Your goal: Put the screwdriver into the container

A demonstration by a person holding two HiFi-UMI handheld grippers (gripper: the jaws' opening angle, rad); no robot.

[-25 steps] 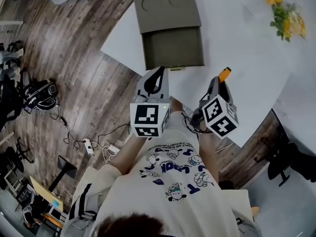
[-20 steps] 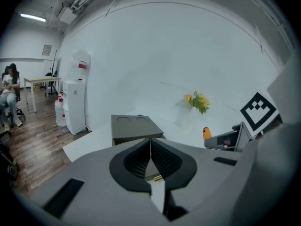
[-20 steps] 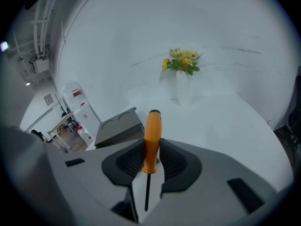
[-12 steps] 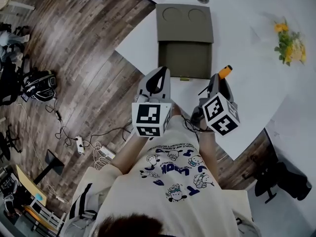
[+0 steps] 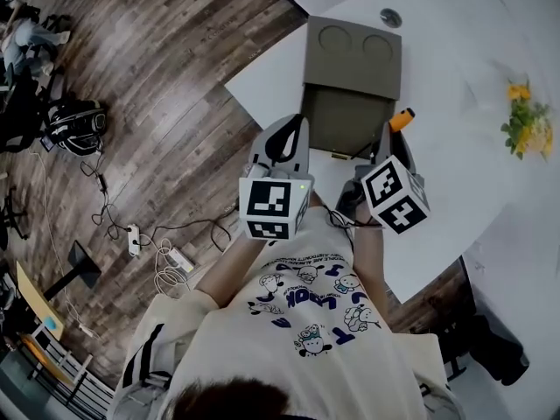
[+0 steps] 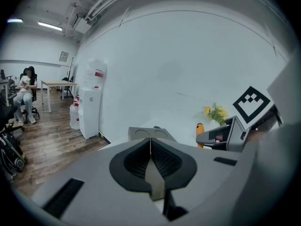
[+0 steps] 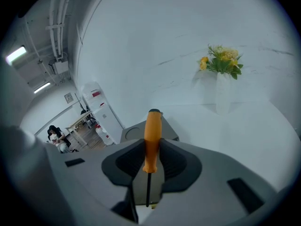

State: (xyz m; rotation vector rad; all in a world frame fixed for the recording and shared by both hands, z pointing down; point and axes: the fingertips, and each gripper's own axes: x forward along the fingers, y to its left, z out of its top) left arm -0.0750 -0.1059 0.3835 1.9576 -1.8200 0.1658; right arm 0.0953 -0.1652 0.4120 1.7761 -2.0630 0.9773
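An olive-grey container [image 5: 348, 119] lies open on the white table [image 5: 455, 182], its lid [image 5: 354, 46] with two round recesses folded back. The orange-handled screwdriver [image 5: 399, 118] [image 7: 152, 138] sticks out of my right gripper [image 5: 391, 136] [image 7: 152, 146], which is shut on its handle; the thin shaft runs back between the pads. The handle's end sits beside the container's right edge. My left gripper [image 5: 291, 122] [image 6: 150, 144] is shut and empty at the container's near left corner. The left gripper view also shows the container [image 6: 151, 133] and the screwdriver [image 6: 200, 132].
A small bunch of yellow flowers [image 5: 525, 116] [image 7: 221, 60] stands on the table at the right. A small round fitting [image 5: 390, 17] lies beyond the lid. The table's edge runs left of the container, with wood floor, a backpack [image 5: 77, 125] and cables below.
Both grippers have come forward to the container: the left tip now overlaps its near left corner and the screwdriver's handle has closed in on its right edge. The view has shifted too.
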